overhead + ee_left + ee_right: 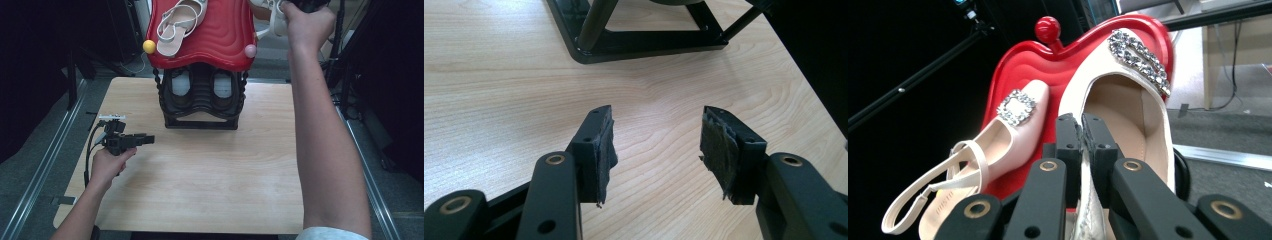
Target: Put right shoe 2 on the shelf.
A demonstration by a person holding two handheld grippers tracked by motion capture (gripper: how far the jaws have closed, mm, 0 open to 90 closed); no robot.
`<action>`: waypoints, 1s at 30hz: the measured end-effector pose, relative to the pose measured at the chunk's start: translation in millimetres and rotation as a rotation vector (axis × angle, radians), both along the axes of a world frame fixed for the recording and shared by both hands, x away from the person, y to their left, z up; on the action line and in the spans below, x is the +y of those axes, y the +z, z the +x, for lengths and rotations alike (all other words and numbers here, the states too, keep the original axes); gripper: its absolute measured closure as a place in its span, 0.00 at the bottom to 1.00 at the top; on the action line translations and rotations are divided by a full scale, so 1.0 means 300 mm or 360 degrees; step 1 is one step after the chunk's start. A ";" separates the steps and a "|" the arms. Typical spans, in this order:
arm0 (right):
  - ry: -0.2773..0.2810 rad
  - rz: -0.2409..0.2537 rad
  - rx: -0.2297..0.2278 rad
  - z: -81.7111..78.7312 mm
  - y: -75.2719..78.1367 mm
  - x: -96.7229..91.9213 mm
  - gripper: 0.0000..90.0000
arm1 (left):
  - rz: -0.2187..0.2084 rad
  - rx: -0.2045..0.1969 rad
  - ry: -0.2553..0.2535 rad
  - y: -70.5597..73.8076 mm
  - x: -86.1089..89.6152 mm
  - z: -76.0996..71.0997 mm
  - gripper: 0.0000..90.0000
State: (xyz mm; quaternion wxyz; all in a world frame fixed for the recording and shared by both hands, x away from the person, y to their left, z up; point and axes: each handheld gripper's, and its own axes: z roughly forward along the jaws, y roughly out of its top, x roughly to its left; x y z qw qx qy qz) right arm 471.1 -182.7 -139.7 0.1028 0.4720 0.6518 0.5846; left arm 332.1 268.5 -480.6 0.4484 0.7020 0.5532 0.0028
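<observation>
One cream slingback shoe with a jewelled buckle (179, 25) already lies on the wavy red plastic top shelf (220, 42) of the black shoe rack (200, 100), upper centre of the high view. Its mate (1128, 100), apparently next to be set beside it, hangs pinched by its side edge in the right gripper (1082, 131), arm stretched far forward. The left gripper (656, 142) idles, jaws spread, over the light wooden table (210, 170) at lower left.

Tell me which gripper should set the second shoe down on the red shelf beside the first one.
Right. The right gripper is already shut on the second shoe at the red shelf, beside the first shoe. The left gripper is open, low over the table.
</observation>
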 end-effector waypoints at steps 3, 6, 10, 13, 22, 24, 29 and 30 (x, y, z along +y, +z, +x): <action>-0.0001 -0.0015 0.0000 0.012 -0.011 0.042 0.98 | -0.0001 -0.0004 0.0001 0.001 0.000 -0.001 0.53; 0.0000 -0.0018 -0.0025 0.021 -0.019 0.073 0.98 | 0.0003 -0.0004 -0.0010 0.001 0.002 -0.001 0.53; -0.0013 -0.0046 -0.0073 0.033 -0.040 0.107 0.98 | 0.0001 -0.0015 0.0001 0.004 0.003 -0.001 0.53; -0.0011 -0.0072 -0.0102 0.036 -0.061 0.130 0.98 | 0.0003 -0.0021 0.0003 0.006 0.010 -0.001 0.53; 0.0010 -0.0181 -0.0137 0.019 -0.086 0.203 0.98 | -0.0008 -0.0016 0.0005 0.006 0.007 -0.001 0.53; 0.0009 -0.0199 -0.0133 0.020 -0.092 0.219 0.98 | -0.0007 -0.0011 0.0004 0.006 0.007 -0.001 0.53; 0.0021 -0.0240 -0.0126 0.024 -0.108 0.253 0.98 | -0.0010 -0.0012 0.0003 0.005 0.009 -0.001 0.53; 0.0022 -0.0243 -0.0125 0.025 -0.112 0.258 0.98 | -0.0009 -0.0010 0.0001 0.004 0.010 -0.001 0.53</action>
